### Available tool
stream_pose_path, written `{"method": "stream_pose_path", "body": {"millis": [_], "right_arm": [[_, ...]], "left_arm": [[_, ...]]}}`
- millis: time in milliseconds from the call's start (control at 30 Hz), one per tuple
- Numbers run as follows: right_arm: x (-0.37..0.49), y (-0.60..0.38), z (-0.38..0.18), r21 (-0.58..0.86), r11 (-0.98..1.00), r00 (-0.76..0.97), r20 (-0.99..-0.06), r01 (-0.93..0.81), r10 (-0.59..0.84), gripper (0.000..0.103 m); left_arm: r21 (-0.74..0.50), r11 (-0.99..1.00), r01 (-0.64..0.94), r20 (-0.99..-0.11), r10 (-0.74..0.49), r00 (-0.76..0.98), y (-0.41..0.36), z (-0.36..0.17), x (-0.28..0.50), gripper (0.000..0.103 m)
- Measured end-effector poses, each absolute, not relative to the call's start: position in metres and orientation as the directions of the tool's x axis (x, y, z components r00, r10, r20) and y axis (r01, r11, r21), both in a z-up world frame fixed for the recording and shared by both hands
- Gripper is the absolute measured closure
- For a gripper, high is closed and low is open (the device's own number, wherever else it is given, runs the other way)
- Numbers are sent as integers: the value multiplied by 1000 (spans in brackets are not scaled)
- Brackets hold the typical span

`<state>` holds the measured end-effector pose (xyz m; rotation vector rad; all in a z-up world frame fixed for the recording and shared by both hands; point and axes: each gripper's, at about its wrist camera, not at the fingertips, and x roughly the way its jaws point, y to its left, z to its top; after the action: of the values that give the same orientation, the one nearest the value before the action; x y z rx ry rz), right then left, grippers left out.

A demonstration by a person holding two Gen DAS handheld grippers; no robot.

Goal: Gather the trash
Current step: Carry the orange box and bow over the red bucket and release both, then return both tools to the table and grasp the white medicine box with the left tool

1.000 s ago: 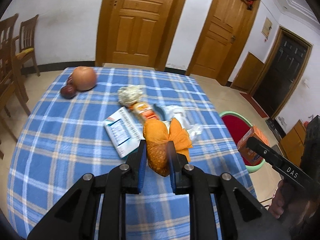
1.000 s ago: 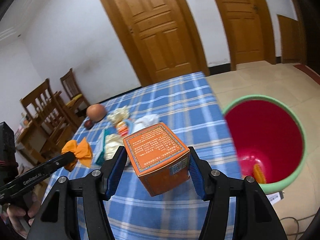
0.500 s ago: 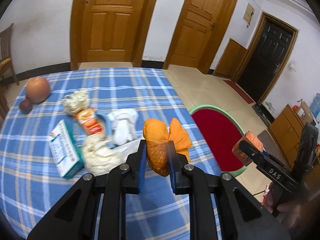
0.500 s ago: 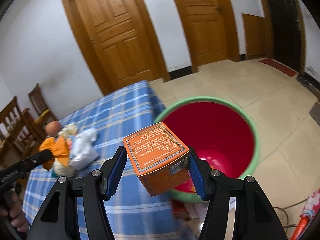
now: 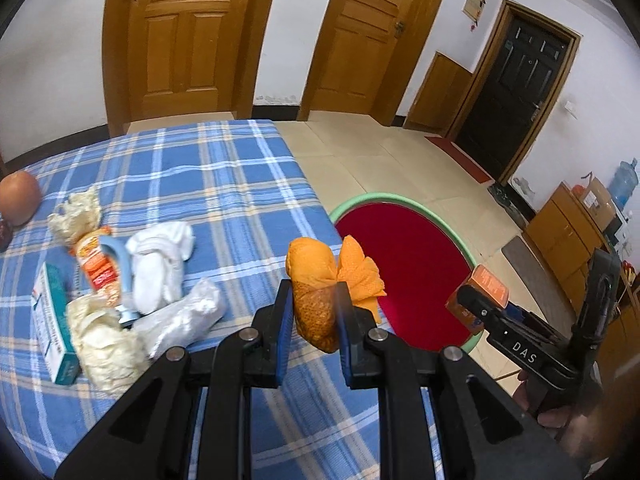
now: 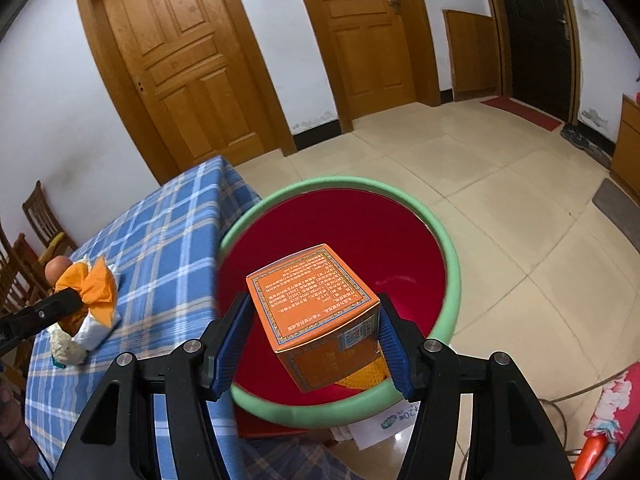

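My left gripper point(image 5: 314, 308) is shut on an orange net bag point(image 5: 318, 280) and holds it above the table's right edge. The red bin with a green rim point(image 5: 440, 224) stands on the floor just right of the table. My right gripper point(image 6: 314, 320) is shut on an orange box point(image 6: 316, 300), held over the mouth of the bin point(image 6: 448, 248). In the left wrist view that box point(image 5: 480, 292) hangs over the bin's right rim. An orange mesh piece point(image 6: 366, 376) lies at the bin's bottom.
On the blue plaid table point(image 5: 200, 168) lie crumpled white tissues point(image 5: 160, 256), a clear plastic wrap point(image 5: 184, 320), a teal box point(image 5: 54, 320), an orange snack wrapper point(image 5: 98, 264) and a round fruit point(image 5: 18, 200). Wooden chairs point(image 6: 40, 216) stand behind it. Tiled floor point(image 6: 500, 184) surrounds the bin.
Both grippers swung right from over the table toward the bin. The orange box now hangs over the bin's mouth, and the net bag has reached the table's right edge.
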<state>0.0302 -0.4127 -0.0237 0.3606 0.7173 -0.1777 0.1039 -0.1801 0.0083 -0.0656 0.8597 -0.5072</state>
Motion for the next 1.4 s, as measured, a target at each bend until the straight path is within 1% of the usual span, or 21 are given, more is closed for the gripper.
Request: {"method": "stream_pose_path", "body": {"millis": [300,733,767,800,833,933,1033,1400], "right_arm": [[29,-426,-26,260,921,742,-669,290,-45,39],[12,-444,-20,293,898,764,-641,329,-71,39],[10,-446,-21,295,895,763,-642,335,-75,39],[9,-447,-21,296,893,762,-642,339,-76,39],[8,-448,-21,298,891,762,-643,343,-78,39],[6,-451,-22,303,886,760,-645,351,-81,39],[3,-453,-22,307,884,761,-644,352,-80,39],[0,-444,-17,306,890,764,-641,339,-71,37]], "left_arm": [[-248,866,433,-724,-463,511,-208,0,113,84],[-238,829,507,-735,-494,464,-254,-12,125,83],[-235,828,509,-735,-494,463,-257,-12,126,81],[-235,827,511,-736,-495,462,-258,-12,127,77],[-236,828,510,-737,-494,461,-259,-13,127,69],[-242,828,506,-733,-497,465,-259,-13,127,58],[-237,837,493,-739,-485,469,-257,-13,126,52],[-235,866,442,-743,-453,493,-234,-7,117,40]]}}
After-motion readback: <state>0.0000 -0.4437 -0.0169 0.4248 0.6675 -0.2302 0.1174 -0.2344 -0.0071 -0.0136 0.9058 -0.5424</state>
